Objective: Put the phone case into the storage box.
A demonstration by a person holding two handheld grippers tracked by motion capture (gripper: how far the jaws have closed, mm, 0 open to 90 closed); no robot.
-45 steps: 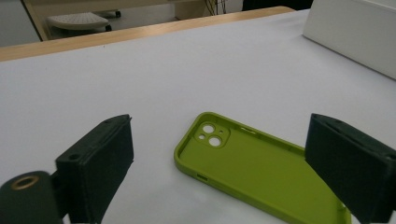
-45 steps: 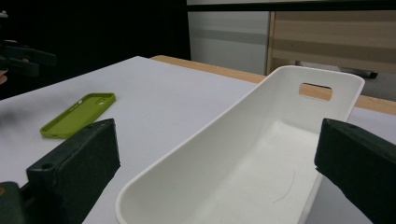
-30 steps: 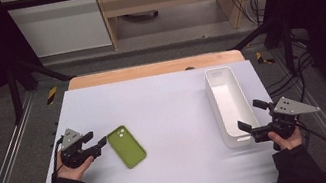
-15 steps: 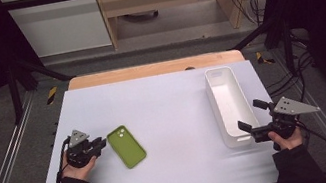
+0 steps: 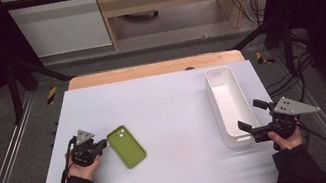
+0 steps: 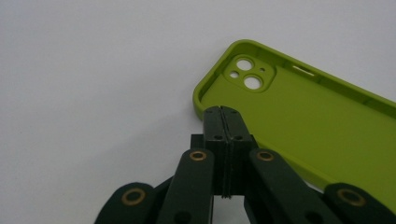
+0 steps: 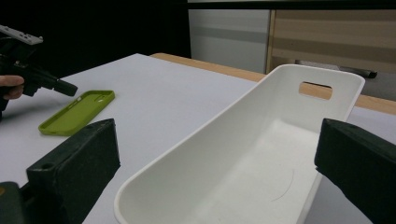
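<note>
A lime-green phone case lies inside-up on the white table, left of centre. My left gripper sits just left of it. In the left gripper view the left gripper has its pads pressed together with nothing between them, the tip at the case's camera-hole corner. Its jaws have just been closing. My right gripper stands open at the near end of a white bin. In the right gripper view the right gripper has one jaw on either side of the bin, apart from its walls.
The bin is long, narrow and holds nothing, with a handle slot in its far end. From the right gripper's camera the case and the left gripper show far left. A wooden strip borders the table's far edge.
The left gripper's jaws have gone from open to shut beside the case's corner, and that hand has sunk slightly toward the table. The right hand, case and bin have not moved.
</note>
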